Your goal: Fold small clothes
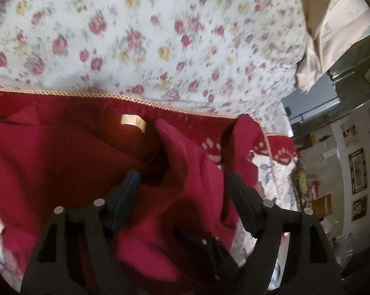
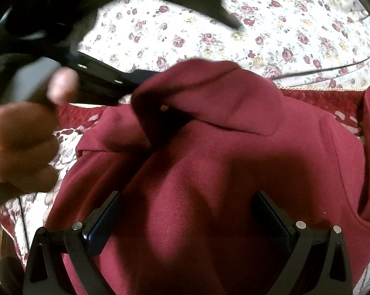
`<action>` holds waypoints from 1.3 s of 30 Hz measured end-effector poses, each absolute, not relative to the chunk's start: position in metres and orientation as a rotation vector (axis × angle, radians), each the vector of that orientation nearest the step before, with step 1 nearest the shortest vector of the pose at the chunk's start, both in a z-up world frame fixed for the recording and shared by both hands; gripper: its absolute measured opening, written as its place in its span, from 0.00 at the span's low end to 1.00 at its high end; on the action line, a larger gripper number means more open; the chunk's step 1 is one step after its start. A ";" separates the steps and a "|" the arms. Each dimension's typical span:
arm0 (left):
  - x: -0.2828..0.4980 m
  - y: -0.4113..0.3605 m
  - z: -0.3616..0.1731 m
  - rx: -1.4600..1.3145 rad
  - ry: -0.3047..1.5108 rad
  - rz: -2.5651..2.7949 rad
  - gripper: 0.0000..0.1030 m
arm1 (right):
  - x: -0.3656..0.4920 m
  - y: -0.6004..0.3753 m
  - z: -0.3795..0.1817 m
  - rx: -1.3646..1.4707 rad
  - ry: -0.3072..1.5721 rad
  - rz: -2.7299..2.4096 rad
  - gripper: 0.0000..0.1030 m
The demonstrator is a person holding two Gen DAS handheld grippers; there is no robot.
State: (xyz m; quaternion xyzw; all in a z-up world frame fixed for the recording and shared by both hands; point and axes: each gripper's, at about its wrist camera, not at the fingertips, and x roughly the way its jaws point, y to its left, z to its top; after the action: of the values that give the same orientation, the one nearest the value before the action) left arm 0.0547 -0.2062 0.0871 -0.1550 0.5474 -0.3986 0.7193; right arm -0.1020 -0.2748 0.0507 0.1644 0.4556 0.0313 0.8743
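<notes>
The left hand-held gripper (image 1: 182,179) hovers with jaws spread wide, holding nothing, over the rumpled neck of the red hoodie (image 1: 62,162) at lower centre. The right hand-held gripper (image 2: 188,205), equally open and empty, straddles the hoodie's body, hood (image 2: 209,93) lying ahead toward upper centre on the floral bed (image 2: 295,24).

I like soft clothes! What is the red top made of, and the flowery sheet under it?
The red top looks like thick, matte fleece-like knit: fuzzy surface, soft rounded folds. The flowery sheet seems thin printed woven cloth, maybe cotton: flat, matte, lightly wrinkled.
</notes>
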 end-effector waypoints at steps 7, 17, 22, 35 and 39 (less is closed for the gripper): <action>0.024 -0.107 0.092 -0.262 1.113 -0.557 0.72 | -0.125 -0.289 0.074 0.495 0.957 0.142 1.00; 0.013 -0.036 0.052 -0.394 1.044 -0.402 0.72 | -0.065 -0.326 0.155 0.523 0.850 0.077 1.00; 0.027 -0.049 0.035 -0.325 1.094 -0.369 0.72 | -0.009 -0.304 0.140 0.288 0.974 0.035 0.91; 0.027 -0.062 0.026 -0.192 1.119 -0.336 0.72 | -0.096 -0.357 0.087 0.311 1.046 -0.038 0.78; 0.029 -0.060 0.024 -0.209 1.127 -0.335 0.72 | -0.109 -0.401 0.112 0.382 0.948 -0.188 0.90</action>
State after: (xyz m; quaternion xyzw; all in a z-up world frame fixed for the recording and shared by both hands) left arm 0.0294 -0.0604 0.0240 -0.0984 0.5304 -0.1575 0.8271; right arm -0.1088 -0.4010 0.1116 0.1827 0.4529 -0.0899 0.8680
